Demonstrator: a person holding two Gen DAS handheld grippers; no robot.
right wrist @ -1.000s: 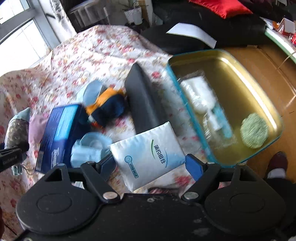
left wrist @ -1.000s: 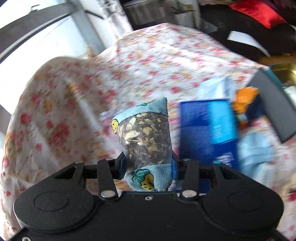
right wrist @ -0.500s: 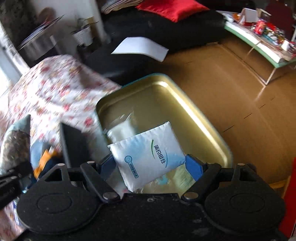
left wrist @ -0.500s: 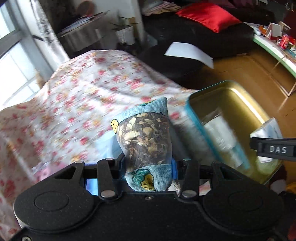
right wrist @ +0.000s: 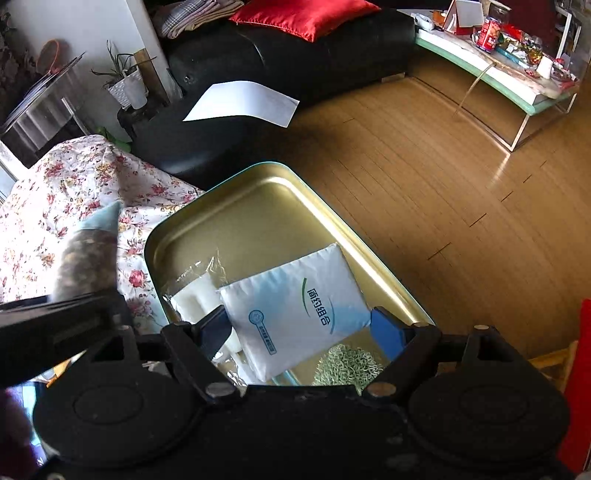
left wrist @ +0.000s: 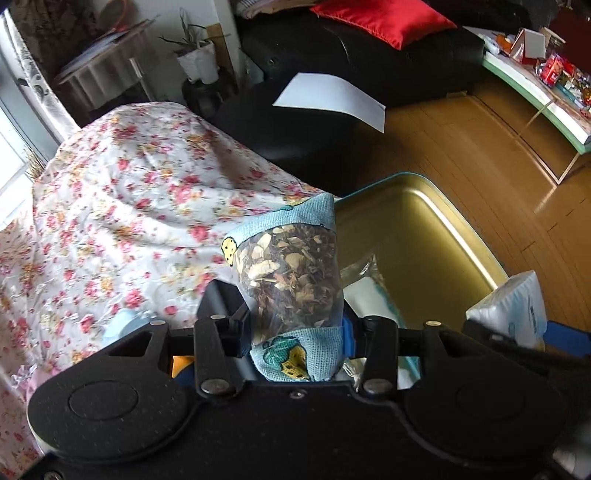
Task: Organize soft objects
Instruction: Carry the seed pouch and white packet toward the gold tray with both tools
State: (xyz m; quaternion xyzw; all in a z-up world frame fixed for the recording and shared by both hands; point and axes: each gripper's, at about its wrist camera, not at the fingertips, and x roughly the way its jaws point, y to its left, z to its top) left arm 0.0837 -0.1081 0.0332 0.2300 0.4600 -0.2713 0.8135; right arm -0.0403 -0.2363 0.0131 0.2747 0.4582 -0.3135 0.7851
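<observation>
My left gripper point(left wrist: 295, 328) is shut on a clear sachet of dried herbs with blue cloth ends point(left wrist: 291, 280), held upright at the left rim of a gold tin tray point(left wrist: 436, 236). In the right wrist view, my right gripper point(right wrist: 299, 325) is shut on a white soft pack with green print point(right wrist: 295, 306), hanging over the tray point(right wrist: 251, 221). The same sachet point(right wrist: 88, 258) shows at the left there, and the white pack point(left wrist: 513, 306) at the right edge of the left wrist view. A clear-wrapped white item point(right wrist: 195, 295) and a green scrubber point(right wrist: 347, 365) lie in the tray.
The tray sits at the edge of a flowered cloth point(left wrist: 129, 206). Behind it stand a black sofa point(right wrist: 295, 55) with a red cushion point(right wrist: 303, 14) and a white sheet of paper point(right wrist: 243, 101). Wooden floor point(right wrist: 424, 166) and a low table point(right wrist: 498, 74) lie to the right.
Both grippers have swung right from the cluttered cloth to the gold tray, each still holding its item. The blue box and other items have left view.
</observation>
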